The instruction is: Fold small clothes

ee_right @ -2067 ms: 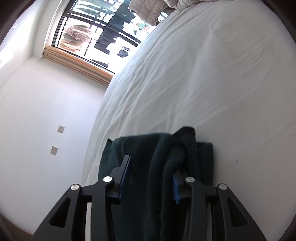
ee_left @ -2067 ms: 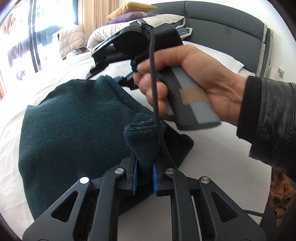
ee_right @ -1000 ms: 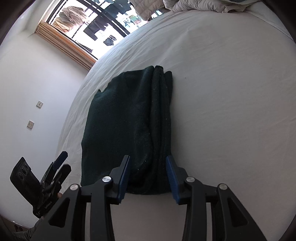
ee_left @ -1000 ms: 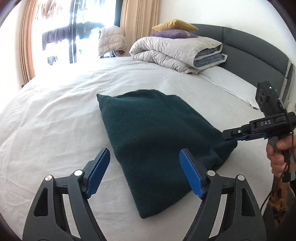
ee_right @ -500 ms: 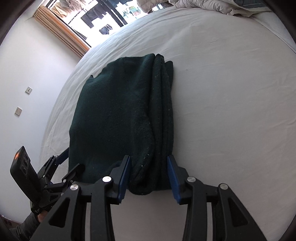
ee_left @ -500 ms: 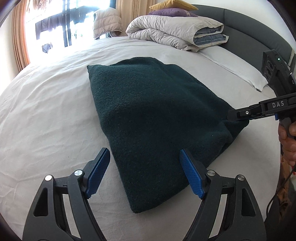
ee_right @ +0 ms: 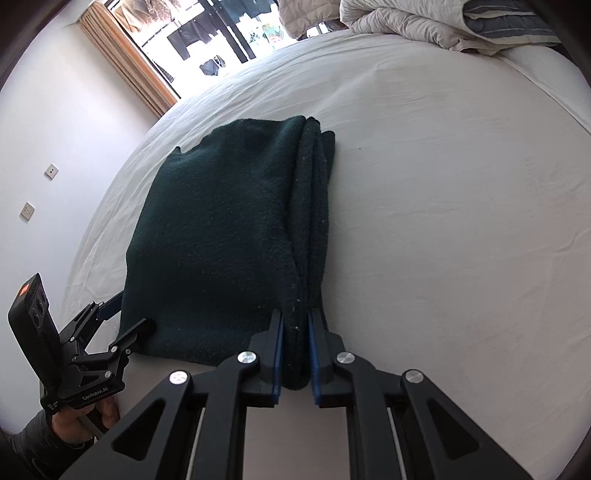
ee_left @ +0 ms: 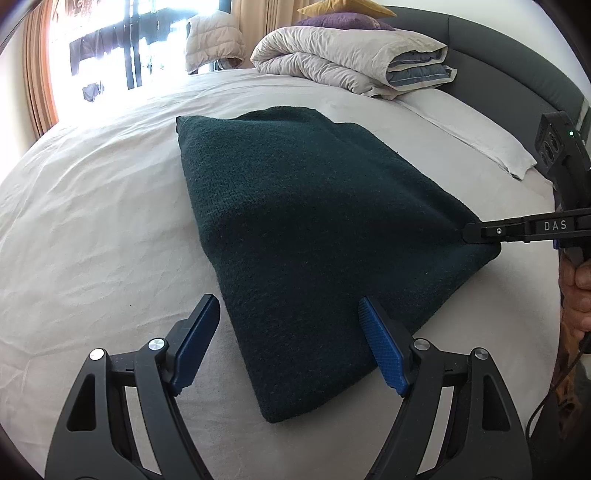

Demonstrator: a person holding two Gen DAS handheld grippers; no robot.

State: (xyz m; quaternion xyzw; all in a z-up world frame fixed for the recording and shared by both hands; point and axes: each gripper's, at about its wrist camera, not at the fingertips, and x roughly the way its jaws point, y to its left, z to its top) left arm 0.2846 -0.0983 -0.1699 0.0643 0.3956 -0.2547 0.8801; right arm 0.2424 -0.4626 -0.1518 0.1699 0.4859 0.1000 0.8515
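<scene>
White letters "DAS" stand on the black plastic arm of the right tool (ee_left: 480, 232), seen side-on from the left wrist view. From the right wrist view, the black body of the left tool (ee_right: 122, 321) carries small white lettering that seems to read "GenRobot.AI"; the first letters are unclear.

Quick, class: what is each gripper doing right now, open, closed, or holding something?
Left gripper: open, holding nothing.
Right gripper: jaws just closed, shut on the corner of the green garment.

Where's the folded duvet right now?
In the left wrist view the duvet lies at the top, at the head of the bed, beyond the green garment, under two cushions.
</scene>
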